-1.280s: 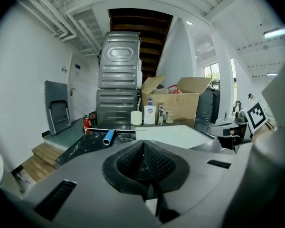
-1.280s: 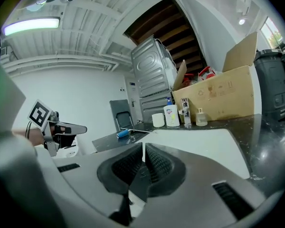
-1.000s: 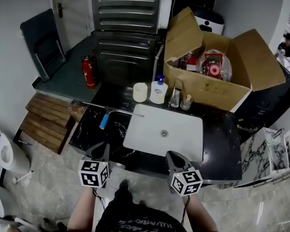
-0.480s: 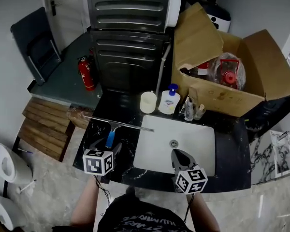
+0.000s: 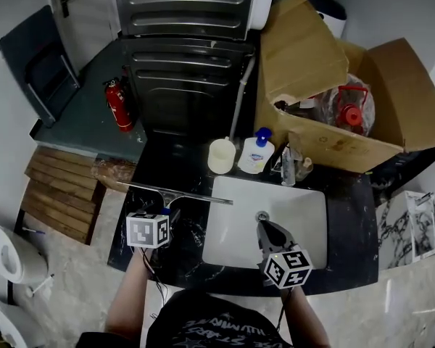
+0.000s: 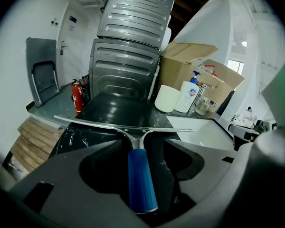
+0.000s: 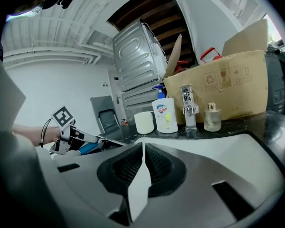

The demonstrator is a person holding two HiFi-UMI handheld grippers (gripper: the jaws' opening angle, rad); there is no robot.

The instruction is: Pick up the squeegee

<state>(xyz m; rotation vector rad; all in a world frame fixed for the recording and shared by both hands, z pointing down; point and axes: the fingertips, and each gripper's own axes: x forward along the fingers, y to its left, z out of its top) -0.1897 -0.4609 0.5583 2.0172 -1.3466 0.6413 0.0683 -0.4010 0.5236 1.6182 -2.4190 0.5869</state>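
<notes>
The squeegee (image 5: pixel 181 194) lies flat on the black marble counter (image 5: pixel 348 227), left of the sink, its long metal blade crosswise and its blue handle (image 6: pixel 141 179) pointing towards me. My left gripper (image 5: pixel 167 214) is open and lowered around that handle. In the left gripper view the handle lies between the wide jaws (image 6: pixel 142 148), and neither pad presses on it. My right gripper (image 5: pixel 265 228) hangs over the near edge of the white sink, shut and empty. In the right gripper view its jaws (image 7: pixel 143 145) meet at the tip, and the left gripper and squeegee handle (image 7: pixel 88 147) show at the left.
A white basin (image 5: pixel 304 209) is set in the counter. Behind it stand a white cup (image 5: pixel 221 156), a soap pump bottle (image 5: pixel 256 153), a chrome tap (image 5: pixel 288 167) and a small glass bottle (image 5: pixel 303 169). An open cardboard box (image 5: pixel 333 143), a washing machine (image 5: pixel 185 49) and a fire extinguisher (image 5: pixel 114 104) lie beyond.
Both grippers have moved forward from the counter's front edge. The left one has come down over the squeegee's blue handle; the right one now hangs over the sink.
</notes>
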